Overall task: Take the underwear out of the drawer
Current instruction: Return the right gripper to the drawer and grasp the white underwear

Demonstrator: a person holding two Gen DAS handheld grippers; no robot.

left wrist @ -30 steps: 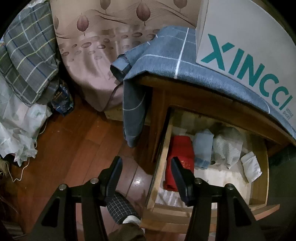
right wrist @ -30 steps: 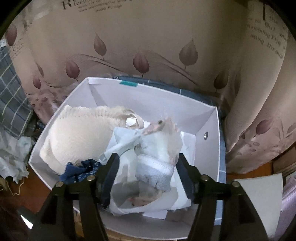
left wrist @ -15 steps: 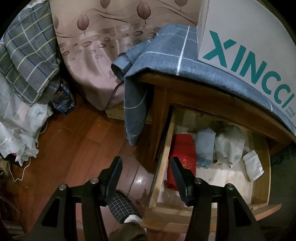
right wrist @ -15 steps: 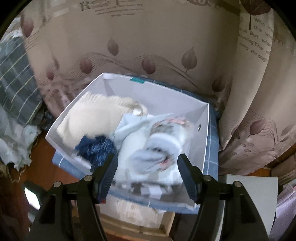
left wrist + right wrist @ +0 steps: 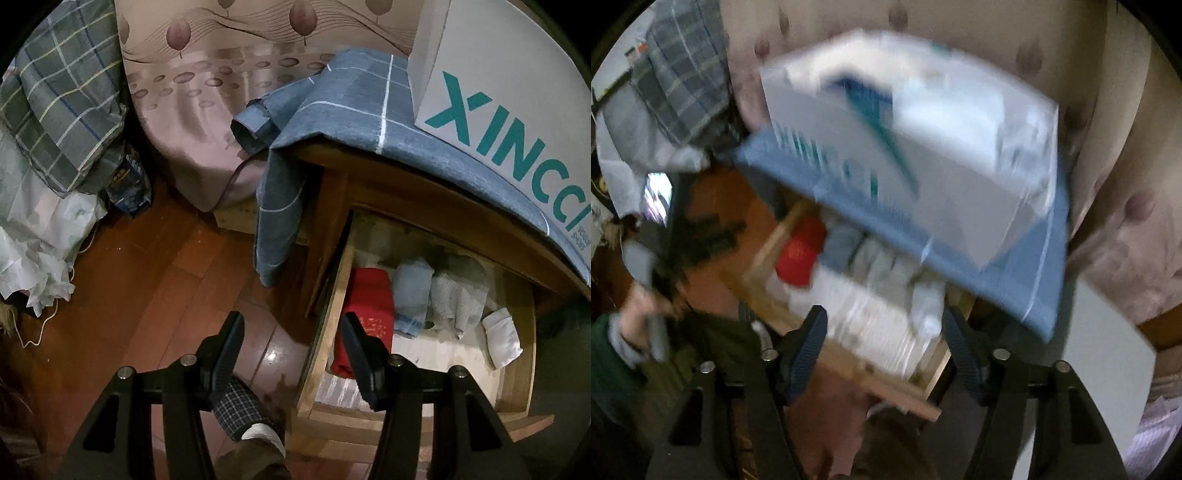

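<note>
Right hand-held gripper (image 5: 882, 332) closing, empty, above four folded underwear (image 5: 369, 302).

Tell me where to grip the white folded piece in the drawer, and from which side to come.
Grip the white folded piece across its narrow middle, coming from above. It lies flat and apart at the right end of the open drawer, close to the side wall, so a sideways approach looks blocked.

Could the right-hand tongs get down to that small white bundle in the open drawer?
Probably yes. The drawer is pulled out, and the white bundle lies uncovered near its right wall. The right tongs, jaws closing with nothing between them, hang above the drawer; the picture is blurred, so clearance is uncertain.
</note>
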